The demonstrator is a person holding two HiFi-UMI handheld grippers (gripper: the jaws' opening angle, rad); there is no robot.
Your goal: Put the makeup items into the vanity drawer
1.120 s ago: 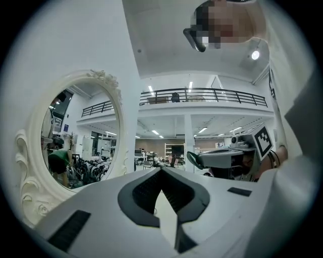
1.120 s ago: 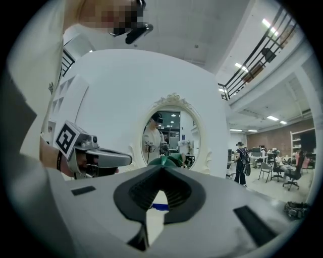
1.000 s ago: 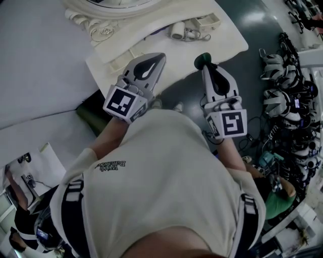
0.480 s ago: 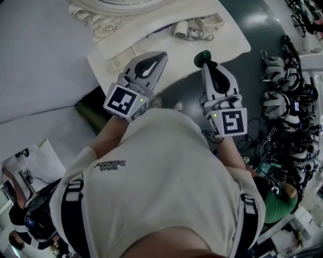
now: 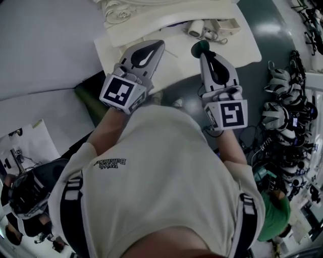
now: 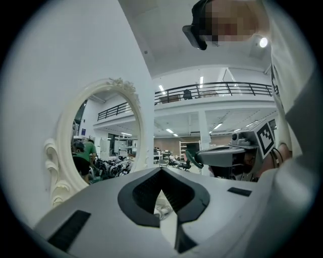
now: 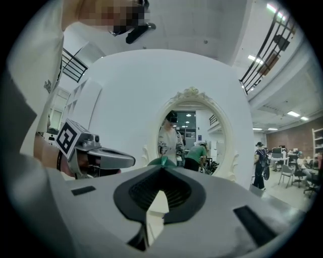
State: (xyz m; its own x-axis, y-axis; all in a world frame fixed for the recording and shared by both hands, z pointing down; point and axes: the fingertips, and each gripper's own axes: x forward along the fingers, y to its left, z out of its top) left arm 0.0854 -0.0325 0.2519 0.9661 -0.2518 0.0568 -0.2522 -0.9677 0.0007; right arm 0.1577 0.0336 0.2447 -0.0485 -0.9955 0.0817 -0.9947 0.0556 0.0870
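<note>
Right hand-held gripper (image 5: 202, 54) grips forward-protruding green item (image 5: 200, 47).

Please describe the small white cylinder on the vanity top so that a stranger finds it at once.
Start at the white vanity top in front of the carved mirror frame. Just beyond the dark green item pinched in the right claw lies the small white cylinder. It is round and on its side, unlike the square cream box and thin wire loops to its right.

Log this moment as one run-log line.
left gripper: shut, empty | right gripper: shut on green item | both at vanity top front edge
</note>
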